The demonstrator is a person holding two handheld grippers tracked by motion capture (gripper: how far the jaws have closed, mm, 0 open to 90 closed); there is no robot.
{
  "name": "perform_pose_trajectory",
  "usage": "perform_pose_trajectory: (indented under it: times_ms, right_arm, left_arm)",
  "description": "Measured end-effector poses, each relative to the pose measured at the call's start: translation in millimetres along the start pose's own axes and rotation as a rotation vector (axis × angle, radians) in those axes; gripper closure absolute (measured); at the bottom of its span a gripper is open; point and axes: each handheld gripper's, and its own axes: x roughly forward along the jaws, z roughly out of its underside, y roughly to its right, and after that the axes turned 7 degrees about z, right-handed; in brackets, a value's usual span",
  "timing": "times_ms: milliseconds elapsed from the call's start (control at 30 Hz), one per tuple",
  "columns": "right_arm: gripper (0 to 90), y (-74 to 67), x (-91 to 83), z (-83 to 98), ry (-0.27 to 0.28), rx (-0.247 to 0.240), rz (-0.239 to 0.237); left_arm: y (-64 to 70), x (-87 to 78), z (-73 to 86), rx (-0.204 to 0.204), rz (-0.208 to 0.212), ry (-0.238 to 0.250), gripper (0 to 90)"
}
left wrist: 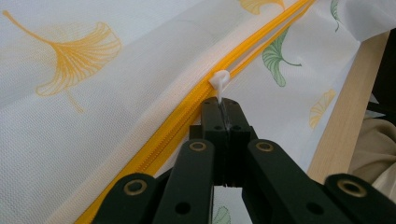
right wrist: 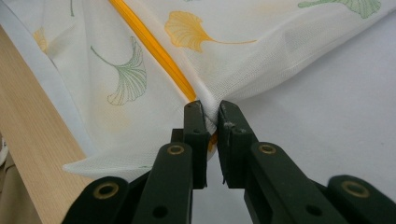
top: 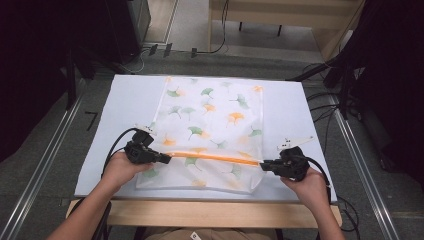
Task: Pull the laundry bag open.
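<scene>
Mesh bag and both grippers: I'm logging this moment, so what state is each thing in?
mesh bag: flat on the table, right end pulled taut.
zipper: open beyond the pull, closed behind it.
zipper pull: pinched by the left gripper.
right gripper: shut on the bag's zipper end.

white sheet (top: 125, 107) spread over a table, pale wooden edge (top: 210, 212) showing along the near side. grey carpeted floor (top: 45, 165) all around, metal rails (top: 42, 167) running down both sides. black cables (top: 327, 107) trailing at the right — dark equipment (top: 387, 75) behind them, light wooden furniture (top: 280, 15) further back.
</scene>
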Motion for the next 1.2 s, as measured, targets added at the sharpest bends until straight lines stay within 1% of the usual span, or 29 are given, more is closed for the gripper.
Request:
perform_pose_trajectory:
  times_ms: [267, 367, 467, 600, 1200]
  right_arm:
    - [84.7, -0.1, 0.1, 0.1, -0.004, 0.002, 0.000]
    - [84.7, 0.3, 0.0, 0.3, -0.004, 0.001, 0.002]
    - [84.7, 0.5, -0.2, 0.4, -0.004, 0.002, 0.002]
    - [84.7, 0.5, 0.5, 0.3, -0.006, 0.001, 0.005]
    - [84.7, 1.1, 0.4, 0.5, -0.007, 0.003, 0.002]
  left_arm:
    - [-1.2, -1.7, 1.7, -0.004, -0.004, 0.002, 90.0]
    - [-4.0, -6.8, 5.5, -0.016, -0.008, 0.004, 90.0]
    - [-6.5, -10.8, 8.7, -0.017, -0.013, 0.006, 90.0]
    - [-8.0, -13.3, 11.6, -0.029, -0.019, 0.015, 90.0]
    - [-9.2, -14.3, 12.2, -0.028, -0.014, 0.010, 90.0]
